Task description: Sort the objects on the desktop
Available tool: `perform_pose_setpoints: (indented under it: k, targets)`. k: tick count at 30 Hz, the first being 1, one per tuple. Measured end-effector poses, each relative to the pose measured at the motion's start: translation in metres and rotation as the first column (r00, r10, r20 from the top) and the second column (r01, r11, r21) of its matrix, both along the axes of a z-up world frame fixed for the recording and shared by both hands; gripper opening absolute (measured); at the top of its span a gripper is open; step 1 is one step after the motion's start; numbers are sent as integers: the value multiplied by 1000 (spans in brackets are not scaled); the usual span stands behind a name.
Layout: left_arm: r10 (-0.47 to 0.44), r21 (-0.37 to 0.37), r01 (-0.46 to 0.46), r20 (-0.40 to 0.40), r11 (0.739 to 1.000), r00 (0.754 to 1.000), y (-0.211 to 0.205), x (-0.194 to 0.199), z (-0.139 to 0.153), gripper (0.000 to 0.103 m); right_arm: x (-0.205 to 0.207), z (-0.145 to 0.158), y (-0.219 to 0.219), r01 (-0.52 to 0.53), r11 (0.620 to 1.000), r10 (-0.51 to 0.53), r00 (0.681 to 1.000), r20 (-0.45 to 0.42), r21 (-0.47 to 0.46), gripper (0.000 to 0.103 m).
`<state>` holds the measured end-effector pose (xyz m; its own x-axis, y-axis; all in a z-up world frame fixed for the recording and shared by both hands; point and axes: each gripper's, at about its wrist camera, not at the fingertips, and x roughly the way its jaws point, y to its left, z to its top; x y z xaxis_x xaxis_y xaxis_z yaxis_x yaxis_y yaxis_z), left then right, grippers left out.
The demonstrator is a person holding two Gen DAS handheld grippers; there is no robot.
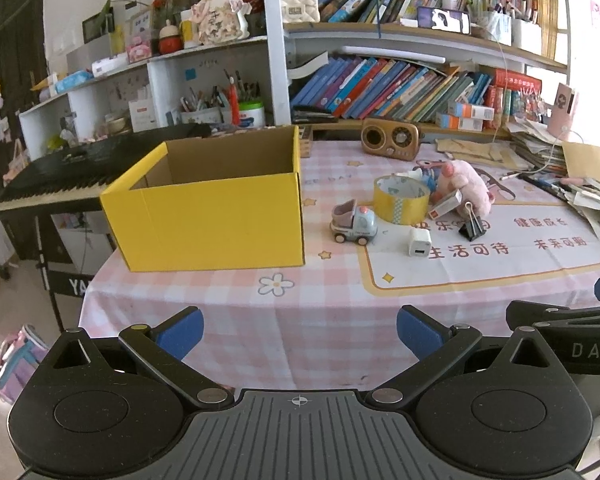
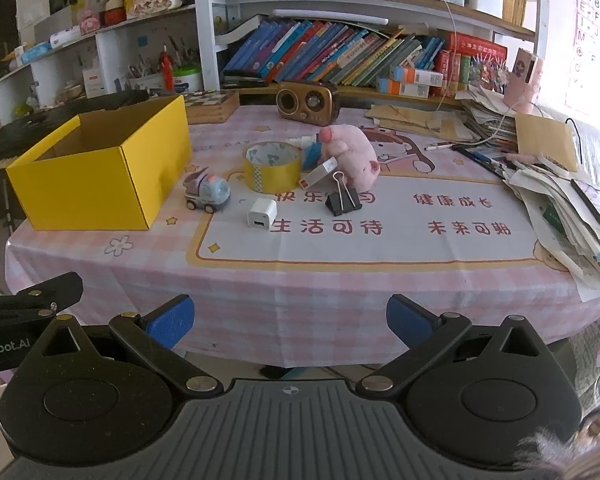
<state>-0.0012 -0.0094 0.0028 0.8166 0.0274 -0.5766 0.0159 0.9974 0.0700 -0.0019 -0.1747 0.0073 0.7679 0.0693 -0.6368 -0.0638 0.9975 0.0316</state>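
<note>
Both grippers hang before the near edge of the table (image 2: pixel 340 300), the left gripper (image 1: pixel 300 334) and right gripper (image 2: pixel 290 324) with tongs apart and empty — probably ready to start. The yellow box (image 1: pixel 216 220) waits open at the left edge; toy car (image 2: pixel 207 193), tape roll (image 2: pixel 273 169), charger (image 2: pixel 262 213), binder clip (image 2: pixel 343 199) and plush pig (image 2: pixel 350 150) cluster mid-table — bookshelves (image 2: pixel 340 52) behind.

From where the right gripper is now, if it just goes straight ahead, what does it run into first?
The right gripper is open and held off the table's near edge. Straight ahead lies bare tablecloth, then probably the white charger cube, with the black binder clip just to its right. Depth and height are uncertain, so it might pass above them.
</note>
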Motion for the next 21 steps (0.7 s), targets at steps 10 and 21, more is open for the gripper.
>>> perform_pose_setpoints:
  k: [10,21]
  targets:
    - [-7,-16,7,9,1000,1000,3,-4,2,103,-2,1,-2,9,1000,-9,1000,4,1,103]
    - [-12,-10,12,7,1000,1000,0,-3,2,103,-3,5,-3,8,1000,-8,1000,20,-6,103]
